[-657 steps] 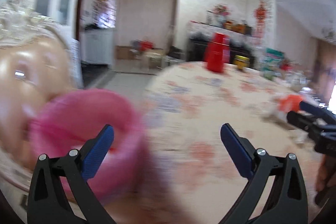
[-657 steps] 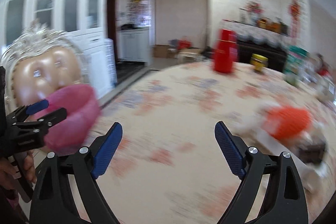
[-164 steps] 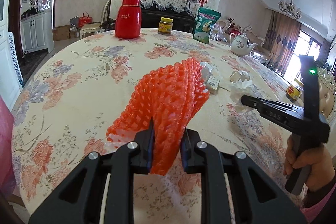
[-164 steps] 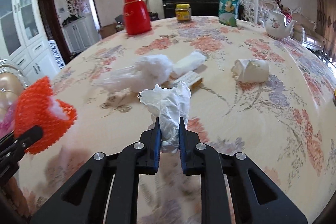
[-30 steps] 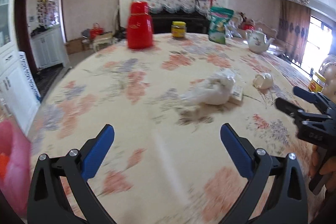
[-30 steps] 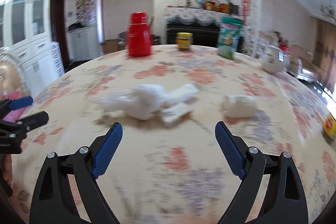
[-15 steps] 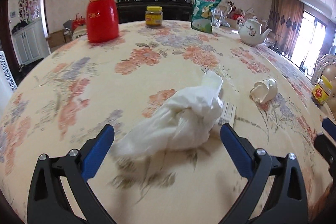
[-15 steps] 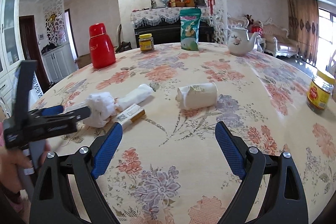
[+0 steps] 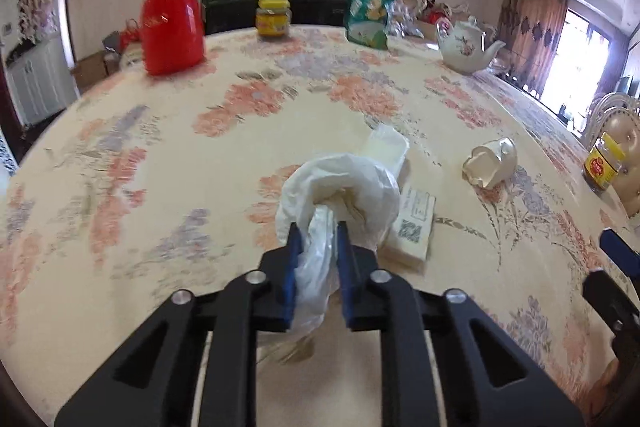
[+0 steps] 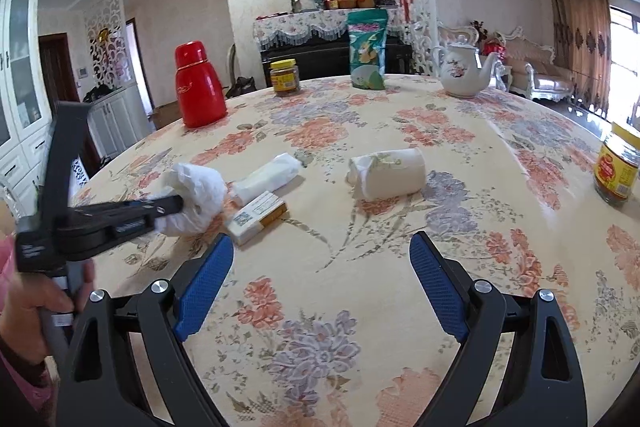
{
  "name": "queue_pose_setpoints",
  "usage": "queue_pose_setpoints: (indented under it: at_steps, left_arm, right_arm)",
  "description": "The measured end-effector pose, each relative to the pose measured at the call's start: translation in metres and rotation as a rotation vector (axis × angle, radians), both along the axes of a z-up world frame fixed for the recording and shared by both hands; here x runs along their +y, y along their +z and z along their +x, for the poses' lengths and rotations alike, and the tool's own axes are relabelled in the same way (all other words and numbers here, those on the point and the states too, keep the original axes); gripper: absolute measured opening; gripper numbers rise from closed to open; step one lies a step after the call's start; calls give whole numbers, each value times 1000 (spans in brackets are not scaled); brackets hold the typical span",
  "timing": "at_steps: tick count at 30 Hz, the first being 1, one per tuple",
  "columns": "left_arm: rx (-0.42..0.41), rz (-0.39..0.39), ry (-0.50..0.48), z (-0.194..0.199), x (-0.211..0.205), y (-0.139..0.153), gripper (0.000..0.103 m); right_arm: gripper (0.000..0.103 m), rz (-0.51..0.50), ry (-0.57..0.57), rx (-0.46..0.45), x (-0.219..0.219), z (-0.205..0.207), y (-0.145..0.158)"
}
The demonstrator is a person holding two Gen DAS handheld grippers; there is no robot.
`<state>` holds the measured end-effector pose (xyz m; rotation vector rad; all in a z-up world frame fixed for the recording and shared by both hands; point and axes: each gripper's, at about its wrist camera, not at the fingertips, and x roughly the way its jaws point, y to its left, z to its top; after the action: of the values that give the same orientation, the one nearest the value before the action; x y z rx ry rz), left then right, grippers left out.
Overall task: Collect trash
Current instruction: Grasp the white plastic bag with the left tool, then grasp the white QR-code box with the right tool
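My left gripper (image 9: 318,233) is shut on a crumpled white plastic bag (image 9: 344,187) on the floral table; in the right wrist view the left gripper (image 10: 176,203) pinches the white plastic bag (image 10: 200,193) at the left. A small cigarette box (image 9: 414,227) lies just right of the bag, also in the right wrist view (image 10: 256,213). A white wrapper roll (image 10: 268,177) lies behind it. A crushed paper cup (image 10: 388,173) lies on its side mid-table, also in the left wrist view (image 9: 490,163). My right gripper (image 10: 320,283) is open and empty, short of the cup.
At the table's far side stand a red thermos (image 10: 200,91), a yellow-lidded jar (image 10: 285,77), a green snack bag (image 10: 366,49) and a white teapot (image 10: 464,71). Another jar (image 10: 618,169) stands at the right edge. The floral tablecloth (image 10: 460,227) covers the round table.
My left gripper moved forward to the white plastic bag and shut on it. My right gripper stayed open and moved a little closer to the table.
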<state>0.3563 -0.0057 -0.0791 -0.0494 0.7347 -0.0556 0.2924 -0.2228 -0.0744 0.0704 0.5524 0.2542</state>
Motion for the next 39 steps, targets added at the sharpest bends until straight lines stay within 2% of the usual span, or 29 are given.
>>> queue_pose_setpoints:
  at_steps: [6,10,17,20,25,29,36,37,38,39]
  left_arm:
    - [-25,-21,91,-45,42,11,14]
    - [-54,-49,152,-69,69,10,14]
    - [-94,-44,162,-79,87,7,14]
    - [-133,-21,177,-84,90,14,14]
    - [-145,-13,190,-85,93,16,14]
    - [-154,-5,192,-86,93,17,14]
    - [-150,-15,152,-84,86,14,14]
    - [-149,-13,148,-84,85,14,14]
    - [-147,-16,143,-84,84,13,14]
    - [-143,-22,138,-83,84,13,14]
  right_arm:
    - [85,-16,38,9,17,-2,-2]
    - [85,-20,17,26,23,1,-4]
    - [85,-74,13,70,53,14,-8]
    - [85,-64,-7,125,68,33,-12]
    - [85,-59,-25,191,93,63,-18]
    - [85,-105,-32,207,116,80,-21]
    - [70,-182,-98,290,137,107,-33]
    - [65,-189,-109,304,136,109,-37]
    - [54,-185,-113,330,134,112,-41]
    - [47,-161,-107,351,129,113,-44]
